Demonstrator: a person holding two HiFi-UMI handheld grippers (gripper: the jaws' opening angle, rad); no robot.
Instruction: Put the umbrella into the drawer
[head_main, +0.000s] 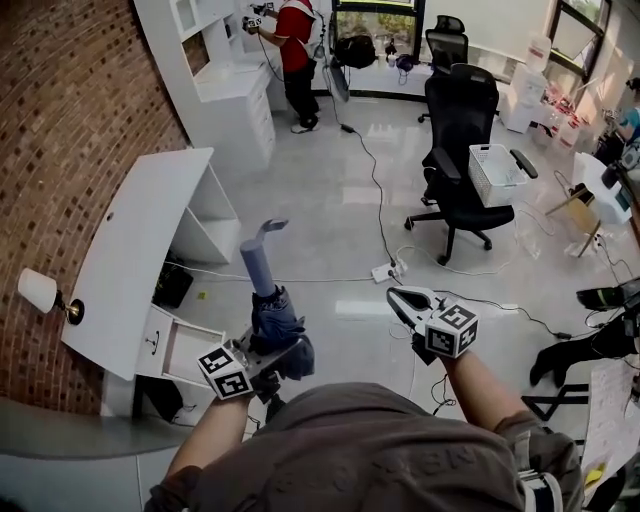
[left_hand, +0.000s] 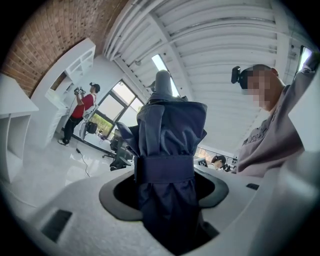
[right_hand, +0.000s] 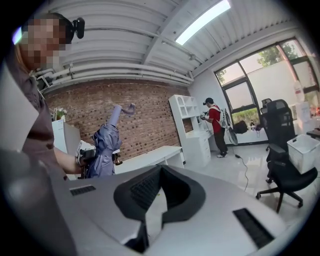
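Left claw (left_hand: 167, 187): pinching the umbrella (head_main: 270, 300), with both jaws bearing on the folded navy fabric just below its wrap strap (left_hand: 165, 169). It is carried level, in front of the person's body.

Umbrella: folded and strapped, standing roughly upright in the left claw and leaning slightly. Its pale blue-grey handle (head_main: 268, 230) is uppermost. It is off the floor, touching no furniture, and sits to the right of the drawer in the head view, apart from it.

Right claw (right_hand: 159, 170): jaws pressed together at the tips, with nothing between them. It is held out beside the left claw, well clear of the umbrella, and angled a little downward.

Drawer (head_main: 180, 348): white, with a small dark handle, set under the near end of the white surface (head_main: 140, 250). How far it is open cannot be told.

White surface: long and bare on top, running along the brick wall (head_main: 60, 120). Open shelving shows beneath it.

Wall lamp (head_main: 40, 290): white shade on a brass fitting, mounted on the brick wall near the surface's near end.

Office chair (head_main: 460, 130): black, on castors, standing on the glossy floor (head_main: 320, 200) with a white basket (head_main: 495, 172) on its seat.

Power strip (head_main: 384, 271): white, lying on the floor, with cables running from it.

Person in a red top (head_main: 297, 45): standing at the far white cabinet (head_main: 235, 110), well apart from both claws.
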